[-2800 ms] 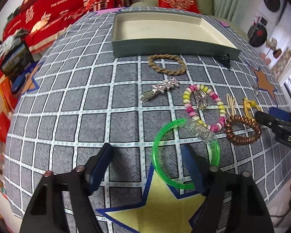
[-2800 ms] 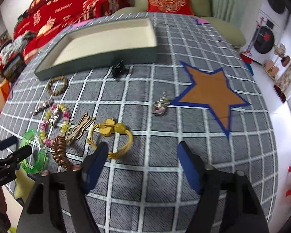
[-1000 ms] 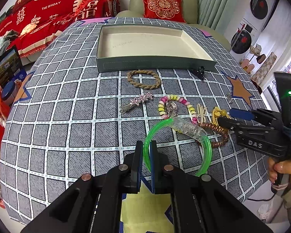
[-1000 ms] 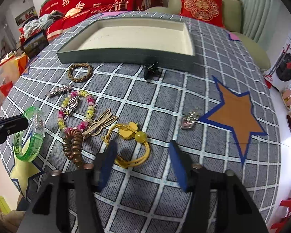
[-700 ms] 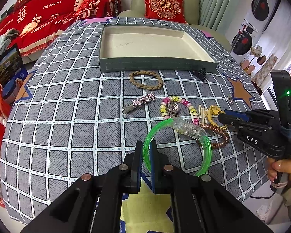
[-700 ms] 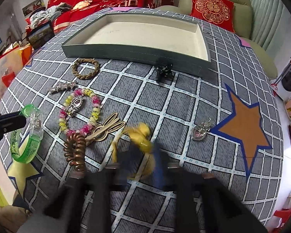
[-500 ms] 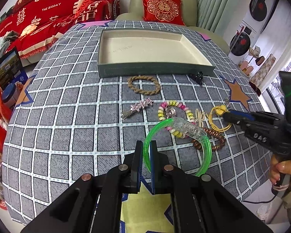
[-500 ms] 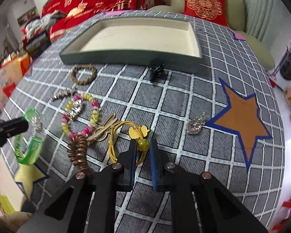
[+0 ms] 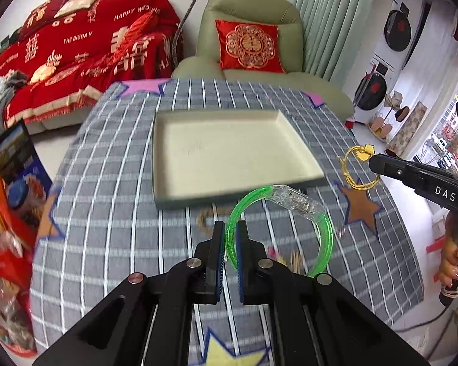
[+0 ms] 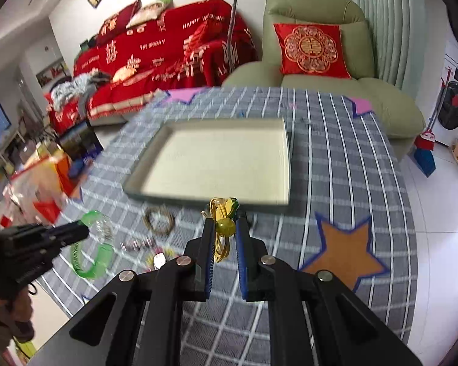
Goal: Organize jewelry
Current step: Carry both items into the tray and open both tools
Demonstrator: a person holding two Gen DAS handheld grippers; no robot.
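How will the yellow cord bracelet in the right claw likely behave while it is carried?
The yellow cord bracelet probably sags and swings: its thin loops dangle from the right claw. It looks light. Its round bead, pinched between the pads, might slip.

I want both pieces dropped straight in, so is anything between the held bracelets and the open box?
Nothing visible. The green bangle and yellow bracelet hang above the cloth, the box lies ahead with its inside bare, and only a braided ring lies before its near wall.
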